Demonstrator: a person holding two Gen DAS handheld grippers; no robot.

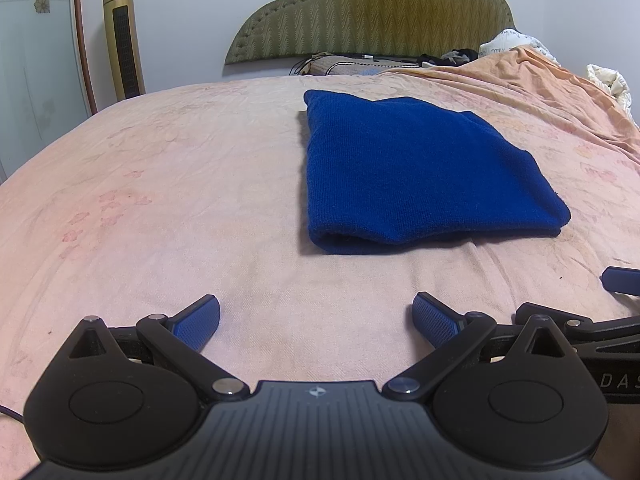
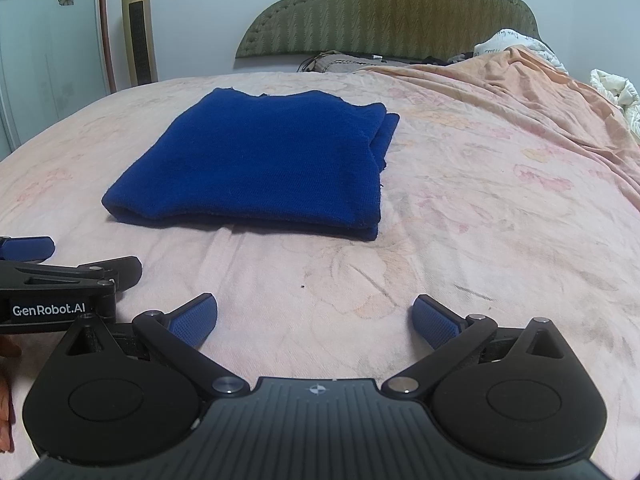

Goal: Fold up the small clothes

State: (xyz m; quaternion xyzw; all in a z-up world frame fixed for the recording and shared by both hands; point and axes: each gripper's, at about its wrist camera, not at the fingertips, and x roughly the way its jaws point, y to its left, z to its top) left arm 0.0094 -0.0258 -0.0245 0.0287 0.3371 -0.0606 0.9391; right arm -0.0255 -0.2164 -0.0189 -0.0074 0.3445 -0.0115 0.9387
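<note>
A dark blue knit garment (image 1: pixel 420 172) lies folded into a flat rectangle on the pink bed sheet (image 1: pixel 180 184). It also shows in the right wrist view (image 2: pixel 264 164), left of centre. My left gripper (image 1: pixel 316 320) is open and empty, hovering over the sheet short of the garment's near edge. My right gripper (image 2: pixel 316 320) is open and empty, also short of the garment. Each gripper's side shows at the edge of the other's view, with the left gripper (image 2: pixel 28 248) beside the right.
A green padded headboard (image 1: pixel 380 12) stands at the far end. A gold tower fan (image 1: pixel 122 36) stands by the wall at left. An orange blanket (image 1: pixel 540 80) and white bedding (image 1: pixel 608 80) are heaped at the right. Dark items and cables (image 1: pixel 344 62) lie near the headboard.
</note>
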